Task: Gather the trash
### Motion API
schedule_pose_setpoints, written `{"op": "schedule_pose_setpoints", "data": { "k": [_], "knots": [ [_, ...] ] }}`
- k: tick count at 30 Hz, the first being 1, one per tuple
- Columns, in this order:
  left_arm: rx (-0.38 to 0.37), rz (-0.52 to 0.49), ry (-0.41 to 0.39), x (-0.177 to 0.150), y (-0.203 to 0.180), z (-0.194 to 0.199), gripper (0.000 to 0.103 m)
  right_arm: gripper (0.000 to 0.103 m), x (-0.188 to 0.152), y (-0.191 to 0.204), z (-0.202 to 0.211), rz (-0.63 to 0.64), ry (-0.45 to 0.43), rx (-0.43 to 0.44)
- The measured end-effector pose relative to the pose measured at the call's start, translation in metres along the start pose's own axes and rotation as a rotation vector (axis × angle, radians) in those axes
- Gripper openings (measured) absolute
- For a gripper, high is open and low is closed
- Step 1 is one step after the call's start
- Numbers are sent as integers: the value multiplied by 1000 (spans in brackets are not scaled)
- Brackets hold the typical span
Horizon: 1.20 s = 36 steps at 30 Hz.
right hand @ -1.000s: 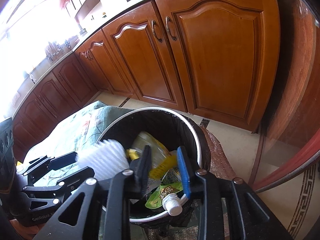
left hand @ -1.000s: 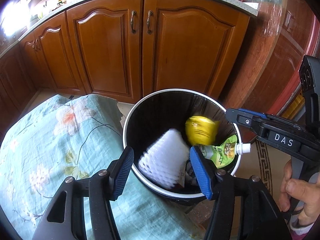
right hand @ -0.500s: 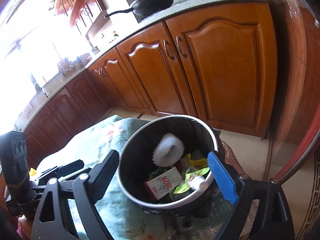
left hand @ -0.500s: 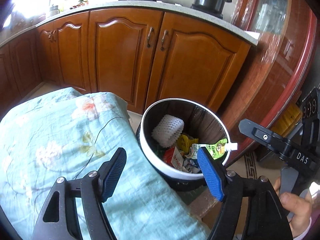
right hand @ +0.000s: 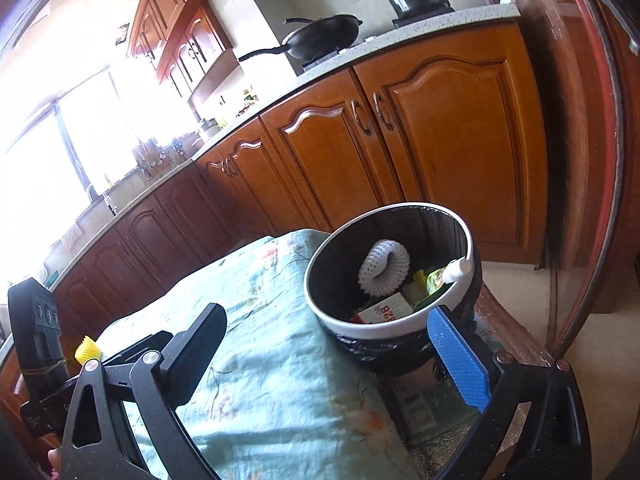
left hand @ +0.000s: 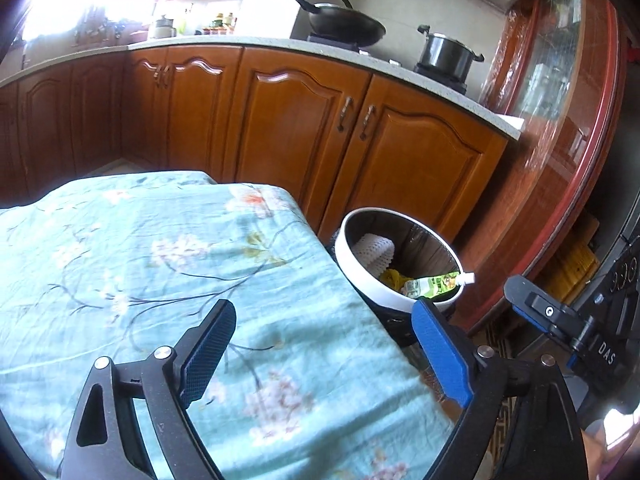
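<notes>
A round trash bin with a white rim (left hand: 360,270) (right hand: 400,322) stands on the floor beside the cloth-covered table. Inside lie a white foam net (left hand: 376,254) (right hand: 384,266), a green spouted pouch (left hand: 438,282) (right hand: 452,272) leaning on the rim, yellow trash and a red and white carton (right hand: 386,308). My left gripper (left hand: 324,354) is open and empty above the table. My right gripper (right hand: 340,356) is open and empty, near the bin; it also shows in the left wrist view (left hand: 556,320).
A light blue floral cloth (left hand: 140,272) (right hand: 256,352) covers the table. Brown wooden cabinets (left hand: 320,140) run behind, with a wok (left hand: 344,22) and a pot (left hand: 448,54) on the counter. A red-framed glass door (right hand: 592,160) stands at the right. A small yellow object (right hand: 88,348) sits by the left gripper.
Both grippers opened and let the trash drop into the bin, then pulled back and up. The foam net and pouch now rest inside.
</notes>
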<state>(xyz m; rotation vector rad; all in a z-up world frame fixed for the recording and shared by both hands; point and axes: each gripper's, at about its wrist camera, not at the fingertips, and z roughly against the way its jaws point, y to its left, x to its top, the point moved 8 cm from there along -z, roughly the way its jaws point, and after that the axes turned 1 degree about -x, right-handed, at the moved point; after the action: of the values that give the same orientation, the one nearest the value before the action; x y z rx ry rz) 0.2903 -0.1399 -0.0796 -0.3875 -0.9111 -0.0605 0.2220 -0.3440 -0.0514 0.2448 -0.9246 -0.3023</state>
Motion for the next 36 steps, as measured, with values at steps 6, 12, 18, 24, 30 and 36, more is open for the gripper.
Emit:
{"op": "schedule_pose_setpoints", "data": {
  "k": [6,12,18,24,30,36],
  "knots": [
    [61,-36,-95,-11,10,46,93,103,-3,29,18,71,-64,-35],
    [172,-71,-259,-19,17,96,102,103,8,58,53,169,-233,-81],
    [261,-142,-296,-42,10,106,102,103,-17,58,39,196,-238,-110],
    [289,-146,-281,-58,11,100,102,103,-33,54,31,225,-230,-144],
    [309,-145,-294,-52,13,103,102,103,-35,55,34,233,-231,-136],
    [307,-146,-274,-49,21,94,102,103,-38,61,32,254,-234,-135]
  ]
}}
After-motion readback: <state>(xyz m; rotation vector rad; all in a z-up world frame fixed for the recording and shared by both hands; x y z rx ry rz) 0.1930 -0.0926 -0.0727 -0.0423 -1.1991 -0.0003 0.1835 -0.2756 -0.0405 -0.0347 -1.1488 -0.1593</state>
